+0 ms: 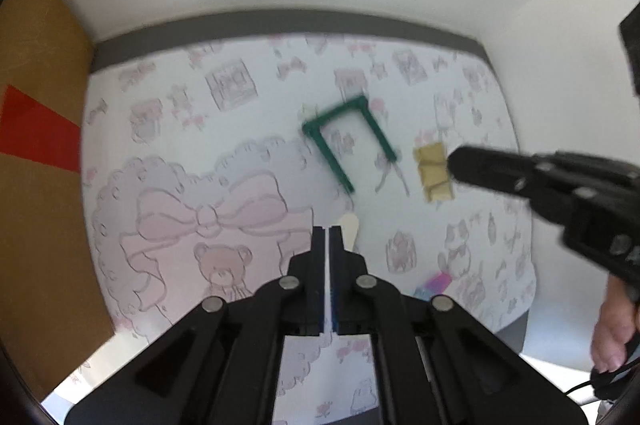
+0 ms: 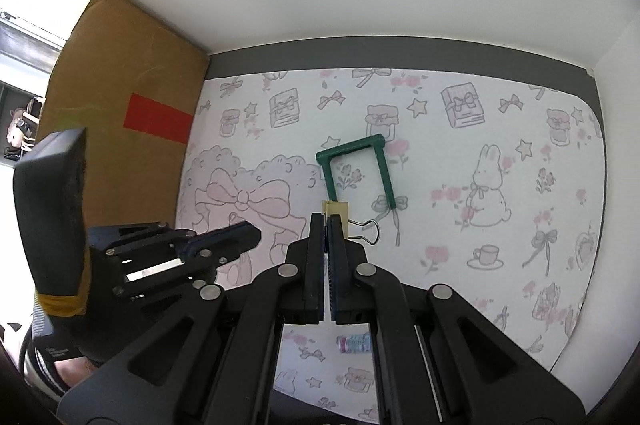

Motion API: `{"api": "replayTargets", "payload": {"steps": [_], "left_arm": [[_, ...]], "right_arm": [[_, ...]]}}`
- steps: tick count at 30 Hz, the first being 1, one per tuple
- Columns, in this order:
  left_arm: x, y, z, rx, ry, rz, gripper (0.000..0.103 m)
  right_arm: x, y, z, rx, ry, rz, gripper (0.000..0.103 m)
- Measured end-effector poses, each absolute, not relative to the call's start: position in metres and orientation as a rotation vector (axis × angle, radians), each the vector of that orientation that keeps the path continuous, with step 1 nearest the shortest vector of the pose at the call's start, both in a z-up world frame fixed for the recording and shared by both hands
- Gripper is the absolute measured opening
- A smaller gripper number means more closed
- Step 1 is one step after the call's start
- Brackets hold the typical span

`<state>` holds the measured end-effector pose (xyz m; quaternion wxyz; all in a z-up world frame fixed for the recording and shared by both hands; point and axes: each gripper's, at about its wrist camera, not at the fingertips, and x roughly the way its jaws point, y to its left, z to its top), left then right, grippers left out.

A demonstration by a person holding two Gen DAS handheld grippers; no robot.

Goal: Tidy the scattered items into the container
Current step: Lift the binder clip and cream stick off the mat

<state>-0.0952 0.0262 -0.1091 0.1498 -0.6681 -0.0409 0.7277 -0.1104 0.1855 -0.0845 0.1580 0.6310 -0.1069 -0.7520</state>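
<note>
White wall backs a table covered by a thin mat (image 2: 460,165) printed with pink bows, rabbits and a bear. A brown cardboard box (image 2: 120,73) with a red tape patch stands at the mat's left edge, its top cut off in the left wrist view, which is also smeared.

The right claw (image 2: 325,219) is pressed together, pinching a yellow binder clip (image 2: 338,211). Most of the clip is hidden behind the fingers, and its wire loop pokes out to the right. From the left wrist the clip hangs at the claw's tip, above the mat and just right of a green U-shaped plastic frame (image 1: 348,141) lying flat.

The left claw (image 1: 328,231) shows only a thin slit between its black fingers. A pale, flat, rounded stick (image 1: 351,225) peeks out past one fingertip. Whether it is held or lies on the mat, I cannot tell.

A small pink and blue thing (image 2: 354,343) lies near the mat's front edge, half hidden and too blurred to name.
</note>
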Motion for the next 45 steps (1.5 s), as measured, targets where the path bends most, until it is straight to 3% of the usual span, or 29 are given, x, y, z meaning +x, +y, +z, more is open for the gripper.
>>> {"api": "replayTargets", "payload": {"steps": [1, 2, 3, 9, 11, 18, 22, 29, 30, 45], "left_arm": [[-0.092, 0.029, -0.115, -1.94, -0.09, 2.077, 0.056], [-0.089, 0.031, -0.119, -1.952, -0.066, 2.072, 0.069], [-0.087, 0.034, -0.123, -1.944, -0.061, 2.071, 0.075], [-0.082, 0.048, -0.136, -1.968, 0.03, 2.069, 0.075], [-0.083, 0.053, -0.142, -1.982, 0.06, 2.057, 0.073], [-0.086, 0.064, -0.157, -2.022, 0.14, 2.052, 0.041], [-0.083, 0.065, -0.16, -2.029, 0.186, 2.061, 0.033], [-0.081, 0.062, -0.166, -2.054, 0.166, 2.057, 0.031], [-0.08, 0.06, -0.166, -2.057, 0.148, 2.06, 0.017], [-0.058, 0.045, -0.127, -1.937, 0.077, 2.151, 0.016]], "right_arm": [[-0.108, 0.185, -0.084, 1.805, -0.308, -2.154, 0.001], [-0.106, 0.185, -0.084, 1.805, -0.309, -2.156, 0.001], [-0.104, 0.185, -0.083, 1.805, -0.309, -2.157, 0.001], [-0.097, 0.191, -0.09, 1.829, -0.331, -2.153, 0.001], [-0.097, 0.194, -0.095, 1.844, -0.336, -2.146, 0.001], [-0.098, 0.198, -0.117, 1.9, -0.328, -2.111, 0.001], [-0.098, 0.196, -0.13, 1.93, -0.316, -2.083, 0.001], [-0.093, 0.192, -0.139, 1.954, -0.295, -2.056, 0.001], [-0.092, 0.192, -0.138, 1.953, -0.291, -2.057, 0.001], [-0.084, 0.193, -0.116, 1.919, -0.271, -2.108, 0.001]]}}
